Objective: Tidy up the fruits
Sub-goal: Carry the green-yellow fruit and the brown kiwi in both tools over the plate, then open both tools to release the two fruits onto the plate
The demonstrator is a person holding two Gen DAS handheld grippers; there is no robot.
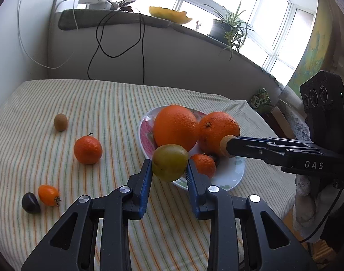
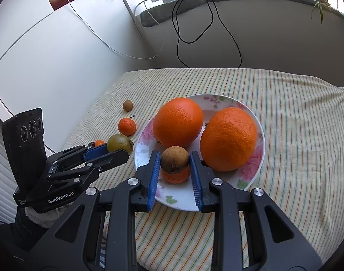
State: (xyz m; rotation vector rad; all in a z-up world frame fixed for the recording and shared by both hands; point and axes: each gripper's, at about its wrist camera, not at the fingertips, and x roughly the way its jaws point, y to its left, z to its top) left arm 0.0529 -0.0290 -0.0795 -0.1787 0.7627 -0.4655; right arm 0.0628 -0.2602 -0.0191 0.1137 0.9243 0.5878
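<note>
Fruits are half sorted: two big oranges (image 2: 178, 122) (image 2: 228, 139) and a small tangerine (image 2: 175, 176) already sit on the flowered plate (image 2: 251, 113), which rests on the striped worktop (image 2: 296, 135).

The left gripper (image 1: 169, 164) has its jaws pinching a greenish plum-like fruit (image 1: 169, 162), held at the near-left rim of the plate. The right gripper (image 2: 175, 158) has its jaws pinching a small brown round fruit (image 2: 174, 159) right above the tangerine; whether it actually touches it I can't tell.

Left on the cloth, well apart from the plate: a mandarin (image 1: 87, 150), a little brown fruit (image 1: 60, 122) further back, and near the left edge a small orange oval one (image 1: 48, 195) just beside a dark one (image 1: 31, 202).

My take on doing this well: don't drop the brown fruit on top of the tangerine, it'll roll. Shift it into the bare patch at the near side, lower until it rests, then release. Same for the green one, tucked against the big orange so nothing rolls off.
</note>
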